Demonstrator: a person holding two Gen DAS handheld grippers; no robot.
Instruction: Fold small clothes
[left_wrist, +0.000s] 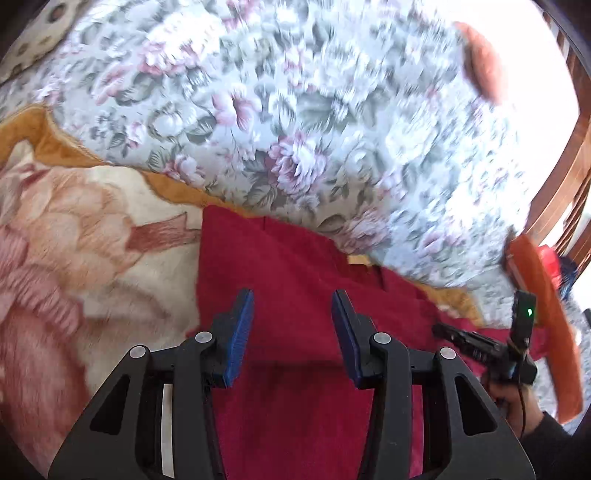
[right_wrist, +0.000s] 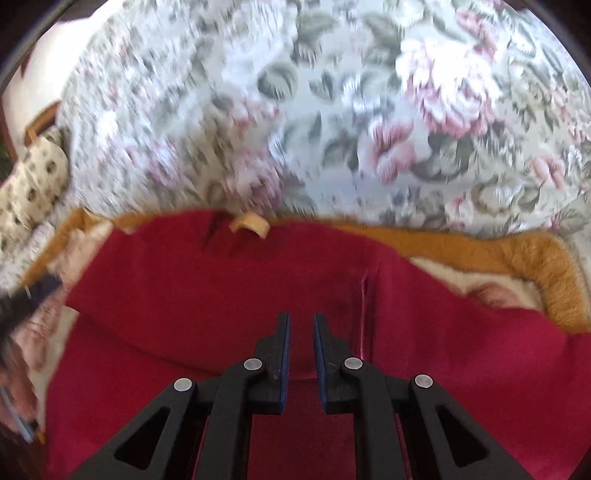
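Observation:
A dark red garment lies spread on a cream blanket with a big peach flower. My left gripper is open just above the garment, its blue pads wide apart with nothing between them. In the right wrist view the garment fills the lower half, with a beige neck label at its far edge. My right gripper hangs over the cloth, its jaws a narrow gap apart and empty. The right gripper also shows at the right of the left wrist view.
A pale floral bedspread covers the bed beyond the blanket's mustard border. A spotted pillow lies at the left. An orange cloth and a wooden frame are at the right edge.

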